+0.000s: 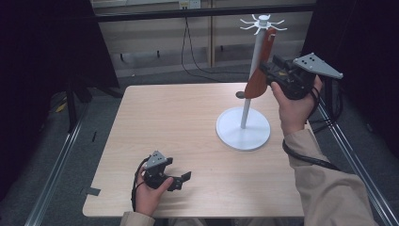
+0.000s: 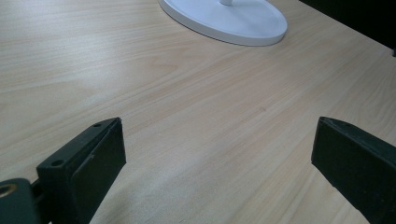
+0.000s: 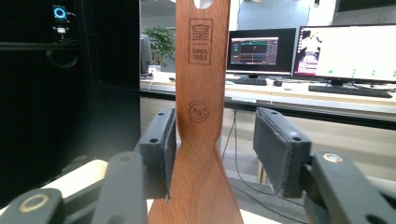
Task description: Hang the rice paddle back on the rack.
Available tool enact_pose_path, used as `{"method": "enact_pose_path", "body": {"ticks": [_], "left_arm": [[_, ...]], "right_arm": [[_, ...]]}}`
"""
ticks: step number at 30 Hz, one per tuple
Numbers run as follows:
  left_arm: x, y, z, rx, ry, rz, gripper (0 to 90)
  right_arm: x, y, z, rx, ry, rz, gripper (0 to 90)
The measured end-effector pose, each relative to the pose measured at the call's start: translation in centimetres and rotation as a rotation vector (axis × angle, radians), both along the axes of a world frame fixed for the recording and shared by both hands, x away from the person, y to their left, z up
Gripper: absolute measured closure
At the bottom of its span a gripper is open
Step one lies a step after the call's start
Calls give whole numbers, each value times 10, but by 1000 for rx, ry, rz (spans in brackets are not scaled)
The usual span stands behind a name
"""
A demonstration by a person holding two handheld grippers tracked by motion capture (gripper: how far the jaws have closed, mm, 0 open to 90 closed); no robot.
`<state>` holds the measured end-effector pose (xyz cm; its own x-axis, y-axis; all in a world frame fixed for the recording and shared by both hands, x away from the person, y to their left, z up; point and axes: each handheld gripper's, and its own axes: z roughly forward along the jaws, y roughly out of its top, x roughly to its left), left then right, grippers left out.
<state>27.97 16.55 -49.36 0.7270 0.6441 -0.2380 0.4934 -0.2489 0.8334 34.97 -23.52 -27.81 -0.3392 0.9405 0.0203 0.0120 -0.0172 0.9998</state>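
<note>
A brown wooden spatula hangs tilted beside the pole of a white stand, its top end up by the stand's hooks. My right gripper is raised at the right with its jaws on both sides of the handle. In the right gripper view the spatula lies against the left pad, while a gap separates it from the right pad, so my right gripper is open. My left gripper rests low at the table's front left, open and empty.
The pale wooden table has bare room between the stand and the left hand. The stand's round base lies ahead of the left gripper. Black curtains and metal rails flank the table. A desk with monitors stands beyond the spatula.
</note>
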Motion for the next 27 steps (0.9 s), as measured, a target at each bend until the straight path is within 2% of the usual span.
{"method": "enact_pose_path", "body": {"ticks": [12,27], "left_arm": [[0,0,1,-1,-3,6,30],[-1,1,1,4,-3,-1,30]], "right_arm": [[-10,0,-8,10,-5,20,348],[-22,-2,-28,26,21,55,265]]}}
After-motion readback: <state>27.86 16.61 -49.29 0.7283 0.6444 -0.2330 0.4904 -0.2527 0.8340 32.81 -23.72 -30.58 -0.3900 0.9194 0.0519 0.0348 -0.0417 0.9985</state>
